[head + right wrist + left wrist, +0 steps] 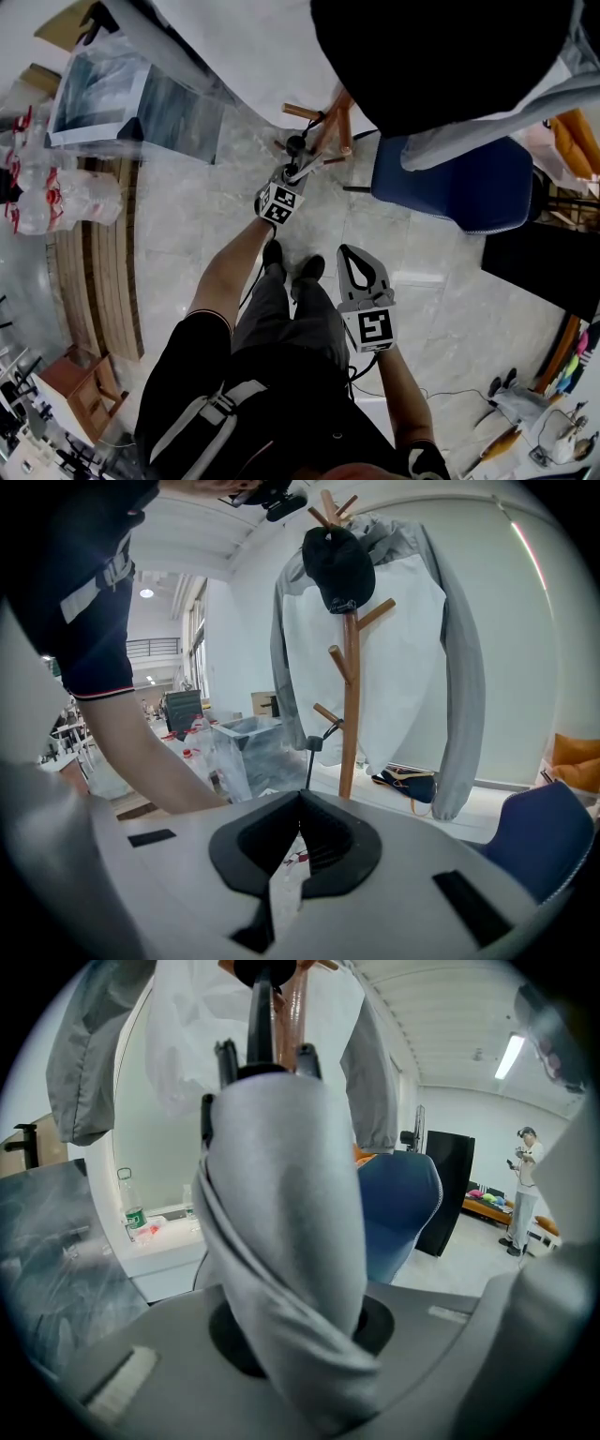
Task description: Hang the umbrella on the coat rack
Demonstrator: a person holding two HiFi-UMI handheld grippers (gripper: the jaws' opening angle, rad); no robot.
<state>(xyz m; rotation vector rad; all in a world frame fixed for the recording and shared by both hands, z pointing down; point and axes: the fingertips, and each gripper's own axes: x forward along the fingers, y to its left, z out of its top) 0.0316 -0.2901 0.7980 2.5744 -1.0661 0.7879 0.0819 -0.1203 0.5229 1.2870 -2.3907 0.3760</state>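
Observation:
The folded grey umbrella (281,1241) fills the left gripper view, its black end (259,1007) pointing up at the wooden coat rack (296,1012). My left gripper (298,171) is shut on the umbrella and holds it close to the rack's lower pegs (330,127). In the right gripper view the umbrella's thin black end (312,745) sits just beside a low peg of the rack (350,696); whether its loop is over the peg I cannot tell. My right gripper (349,251) hangs lower and nearer to me, shut and empty.
A black cap (337,569) and a grey-white jacket (422,639) hang on the rack. Right of it is a blue chair (450,183). A plastic-wrapped table (131,98), bottles (37,187) and a wooden bench (94,272) are at the left. Shoes (412,785) lie by the rack's foot.

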